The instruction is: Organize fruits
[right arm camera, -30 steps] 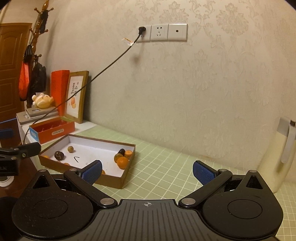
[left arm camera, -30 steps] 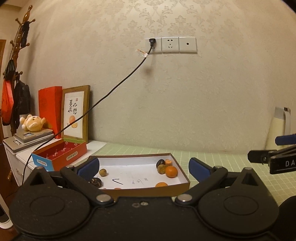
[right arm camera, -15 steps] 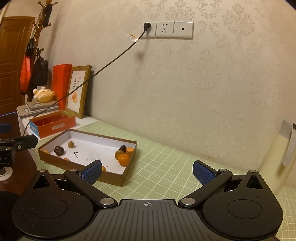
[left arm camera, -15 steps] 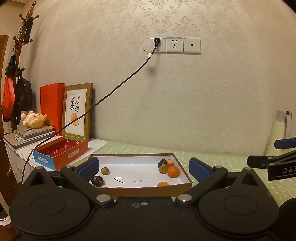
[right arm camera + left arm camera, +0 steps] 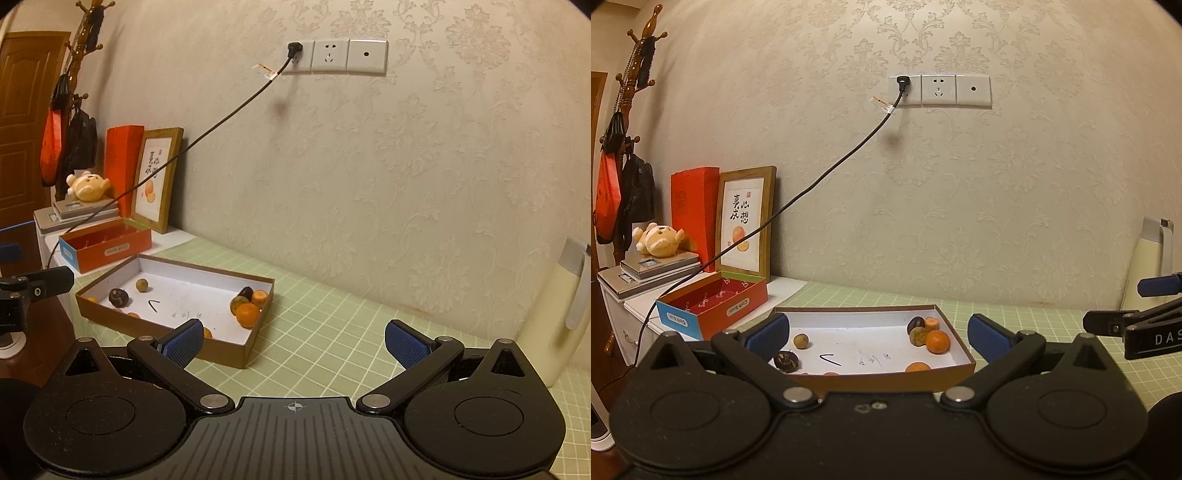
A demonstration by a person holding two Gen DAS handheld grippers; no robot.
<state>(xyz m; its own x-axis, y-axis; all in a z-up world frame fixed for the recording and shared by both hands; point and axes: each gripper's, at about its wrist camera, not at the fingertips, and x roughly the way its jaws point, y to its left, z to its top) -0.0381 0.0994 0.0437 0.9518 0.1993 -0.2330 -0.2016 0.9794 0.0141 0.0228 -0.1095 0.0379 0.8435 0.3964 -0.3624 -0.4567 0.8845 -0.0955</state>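
- Two handheld grippers are held above the green gridded mat [image 5: 332, 332]; the left gripper [image 5: 878, 332] is seen with its blue-padded jaws spread wide, nothing between them and nothing touched.
- The right gripper [image 5: 293, 339] is likewise spread wide and empty, poised over bare mat just beside the shallow brown cardboard tray with a white floor [image 5: 243, 350].
- The fruits are found inside that tray: a round orange mandarin [image 5: 937, 341] is clustered with a dark-skinned fruit [image 5: 915, 325] in the far right corner, while a small tan round fruit [image 5: 800, 340] and a dark wrinkled fruit [image 5: 785, 360] lie apart at the left.
- The fruits are judged light, round, smooth-skinned and easily bruised; rolling is likely.
- A gentle pinch across the widest middle is advised.
- An open red and blue box [image 5: 713, 308] is seen left of the tray.
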